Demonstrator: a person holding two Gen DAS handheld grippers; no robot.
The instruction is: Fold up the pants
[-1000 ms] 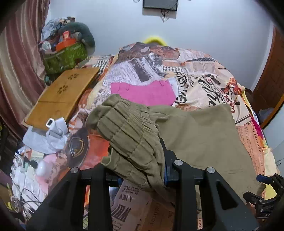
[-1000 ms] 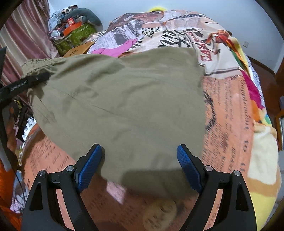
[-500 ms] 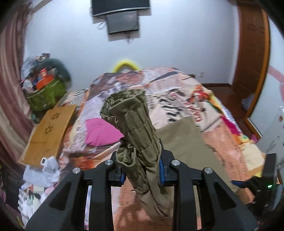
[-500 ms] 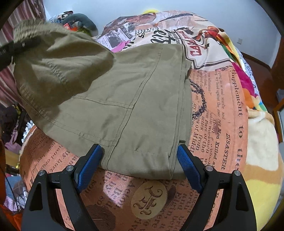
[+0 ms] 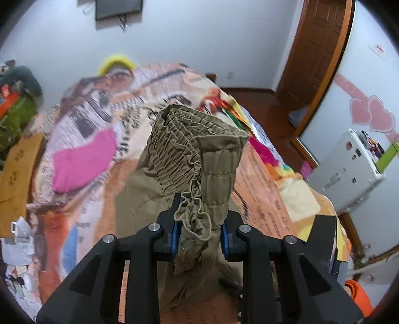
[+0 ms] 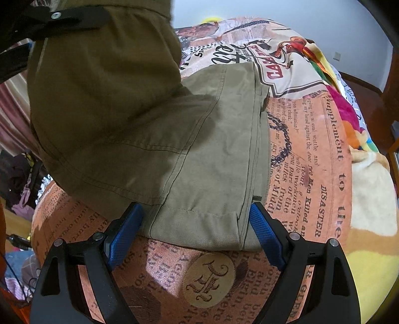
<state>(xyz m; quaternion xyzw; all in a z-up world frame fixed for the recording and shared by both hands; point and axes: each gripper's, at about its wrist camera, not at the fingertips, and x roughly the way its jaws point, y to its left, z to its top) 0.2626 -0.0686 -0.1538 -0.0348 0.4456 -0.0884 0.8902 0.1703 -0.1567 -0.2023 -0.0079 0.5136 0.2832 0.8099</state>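
Left wrist view: the left tongs (image 5: pixel 199 236) are clamped on the gathered elastic waistband of the olive pants (image 5: pixel 194 159), and their jaws have just been closing on that bunched cloth. The waistband stands up out of the jaws in a thick ruffled roll, while the cloth below the pads hangs down toward the bed (image 5: pixel 259 189). A pink cloth (image 5: pixel 82 162) lies on the bedspread well to the left of the pants.

From the right wrist, the right tongs (image 6: pixel 197 231) stand wide, jaws apart, one blue pad at each side of the hem end of the pants (image 6: pixel 207 159). The hem lies flat on the printed bedspread (image 6: pixel 311 174) between the pads; whether the pads touch the cloth edges I cannot tell. The leg panel runs away from the tongs along the bed, then rises at the upper left into a raised fold, where the black frame of the left tongs (image 6: pixel 62 17) holds it.
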